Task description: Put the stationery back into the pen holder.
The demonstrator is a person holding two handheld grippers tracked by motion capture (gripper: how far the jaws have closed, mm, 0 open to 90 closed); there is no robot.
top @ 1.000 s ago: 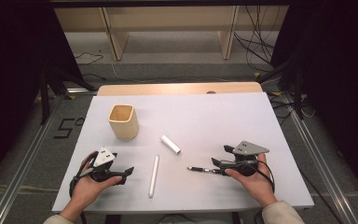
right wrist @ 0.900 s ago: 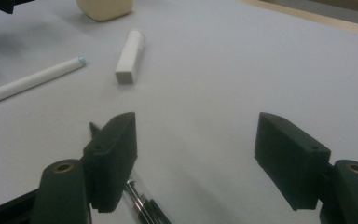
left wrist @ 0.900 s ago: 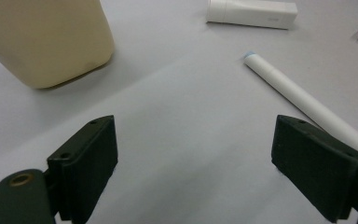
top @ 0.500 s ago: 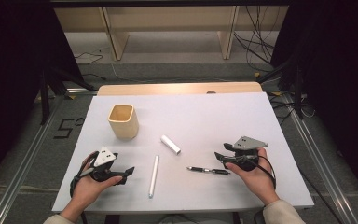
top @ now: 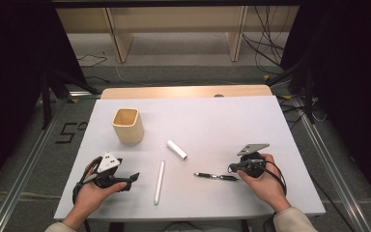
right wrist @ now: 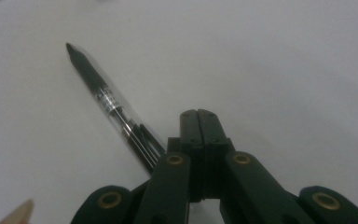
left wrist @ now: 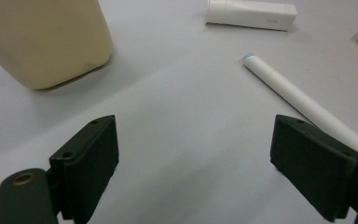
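Right tongs have just closed, jaws pressed together with nothing between; the black pen lies beside them on the counter, missed. Left tongs stand spread.

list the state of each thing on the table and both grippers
cup: upright, looks empty
short white tube: lying flat
long white stick: lying flat
black pen: lying flat beside the right gripper, not gripped
left gripper: open, nothing between its fingers
right gripper: fingers have just been closing, now shut, nothing between them
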